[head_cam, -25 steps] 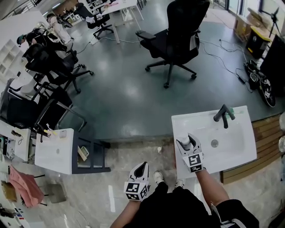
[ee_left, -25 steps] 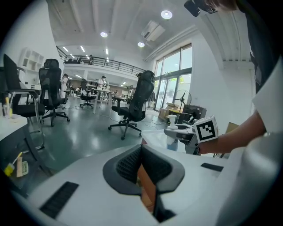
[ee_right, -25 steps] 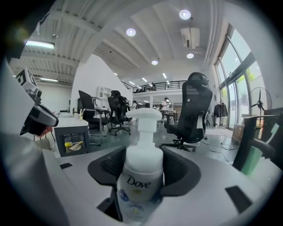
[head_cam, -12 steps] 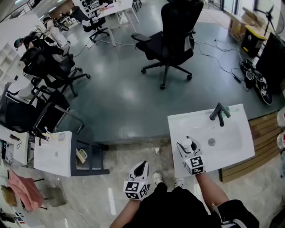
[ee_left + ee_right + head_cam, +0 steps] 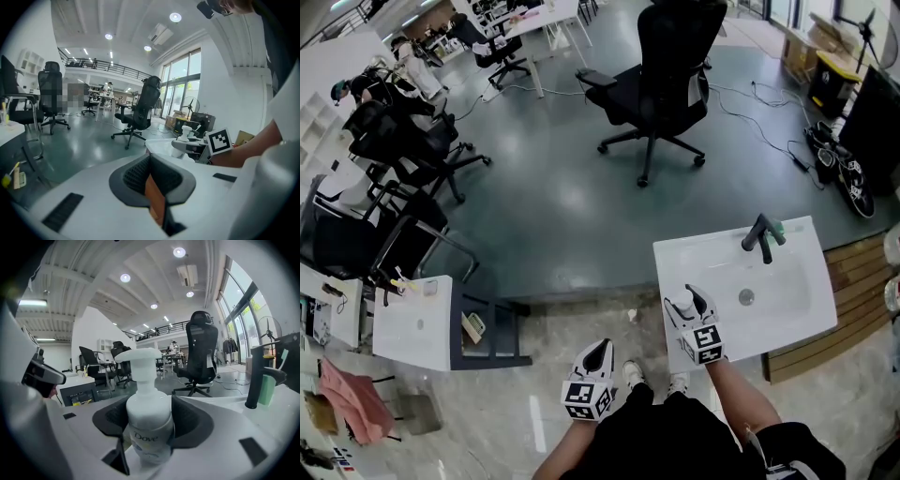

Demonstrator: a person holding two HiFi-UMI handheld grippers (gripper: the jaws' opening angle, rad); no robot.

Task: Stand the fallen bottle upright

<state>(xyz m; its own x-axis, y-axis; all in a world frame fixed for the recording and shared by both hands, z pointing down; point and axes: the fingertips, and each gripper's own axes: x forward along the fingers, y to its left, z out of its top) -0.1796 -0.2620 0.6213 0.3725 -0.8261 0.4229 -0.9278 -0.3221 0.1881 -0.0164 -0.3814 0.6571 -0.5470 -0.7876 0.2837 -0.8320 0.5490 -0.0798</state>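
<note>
Two tongs show: the right tongs (image 5: pixel 688 300) grasp the white pump bottle (image 5: pixel 147 423), upright at the near-left corner of the sink surface (image 5: pixel 787 314); the left tongs (image 5: pixel 597 349) are clenched, empty.

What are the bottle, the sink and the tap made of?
The bottle looks like white plastic, smooth and slightly glossy, with a moulded pump top. The sink seems glazed ceramic or similar: white, shiny, rounded. The tap is probably metal with a matte black coat.

Dark glossy floor (image 5: pixel 562 206), black office chair (image 5: pixel 670 66), tall windows (image 5: pixel 239 301), ceiling spotlights (image 5: pixel 178 252).
</note>
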